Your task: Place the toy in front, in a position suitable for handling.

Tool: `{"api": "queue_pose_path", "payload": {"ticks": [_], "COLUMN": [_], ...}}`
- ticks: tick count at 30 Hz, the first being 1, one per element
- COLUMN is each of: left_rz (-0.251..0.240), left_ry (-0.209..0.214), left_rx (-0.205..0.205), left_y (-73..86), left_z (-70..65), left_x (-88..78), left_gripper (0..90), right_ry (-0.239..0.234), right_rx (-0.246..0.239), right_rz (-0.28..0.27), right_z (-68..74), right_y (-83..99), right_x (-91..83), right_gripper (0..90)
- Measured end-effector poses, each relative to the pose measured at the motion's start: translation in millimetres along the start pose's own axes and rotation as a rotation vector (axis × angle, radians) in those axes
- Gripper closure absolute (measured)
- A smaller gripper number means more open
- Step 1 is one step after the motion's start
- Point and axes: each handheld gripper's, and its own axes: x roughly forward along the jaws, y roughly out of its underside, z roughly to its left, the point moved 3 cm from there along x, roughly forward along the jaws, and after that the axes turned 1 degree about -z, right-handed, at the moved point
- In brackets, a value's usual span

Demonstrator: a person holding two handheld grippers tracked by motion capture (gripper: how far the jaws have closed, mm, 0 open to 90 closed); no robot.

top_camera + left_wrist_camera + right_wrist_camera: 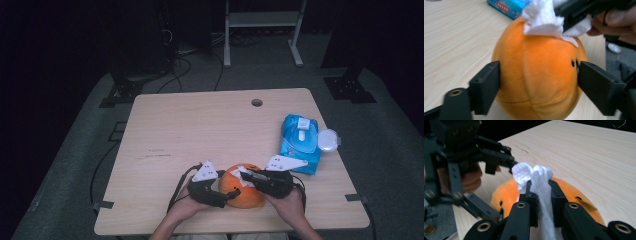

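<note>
Both grippers, left gripper [231,196] and right gripper [246,176], are showing black linkage bodies with brass-ringed screw holes behind the jaws. Each is carrying a grey three-cornered plate above and trailing a black cable rearward.

left gripper [537,82]: jaws clamped on either flank of the orange plush ball [536,75], hand low at its left | right gripper [541,202]: jaws pinched on a white tissue [541,187] above the ball, seemingly brushing its top
</note>
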Motion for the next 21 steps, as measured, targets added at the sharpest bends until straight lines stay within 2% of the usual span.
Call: {"api": "queue_pose_path", "payload": {"ticks": [1,2,3,6,8,11,12,14,15,16,19,21], "left_rz": [0.005,0.009,0.009,0.023,0.025,0.014,0.008,0.004,0.015,0.015,0.013,0.015], "left_ry": [-0.003,-0.007,-0.007,-0.023,-0.022,-0.016,-0.006,0.001,-0.003,-0.003,-0.007,-0.011], "left_rx": [0.014,0.065,0.065,0.125,0.123,0.110,0.099,0.093,0.105,0.105,0.118,0.125], "left_y": [-0.9,-1.7,-1.7,0.1,0.3,-0.2,-1.6,-3.7,-2.5,-2.5,-1.3,-1.4], "left_z": [-2.2,-6.7,-6.7,-11.1,-10.7,-9.7,-9.8,-11.0,-11.9,-11.9,-13.4,-12.8], "left_x": [0.4,0.7,0.7,0.9,0.6,1.9,3.0,4.5,5.1,5.1,4.6,4.0], "left_gripper": [24.9,26.3,26.7,27.8,27.9,27.8,27.0,24.8,24.9,25.6,26.4,27.3], "right_ry": [0.003,-0.015,-0.022,-0.003,0.009,0.062,0.057,0.048,0.026,0.026,-0.051,-0.041], "right_rx": [-0.026,-0.063,-0.070,-0.066,-0.047,-0.002,0.025,0.031,-0.010,-0.010,-0.044,-0.082], "right_rz": [0.001,-0.003,-0.009,-0.006,-0.009,-0.008,-0.011,-0.008,0.002,0.002,0.011,0.025], "right_z": [5.7,16.1,19.2,14.7,9.4,-7.5,-11.2,-8.6,3.6,3.6,19.7,22.4], "right_y": [-1.8,-5.1,-6.3,-7.9,-7.4,-4.4,-3.9,-3.9,-4.7,-4.7,-7.5,-9.2], "right_x": [1.4,4.3,5.4,3.9,1.1,-9.0,-10.4,-7.6,-1.4,-1.4,6.8,7.9], "right_gripper": [80.2,80.2,80.2,80.2,80.2,80.2,80.2,80.2,80.1,80.1,80.2,80.2]}}
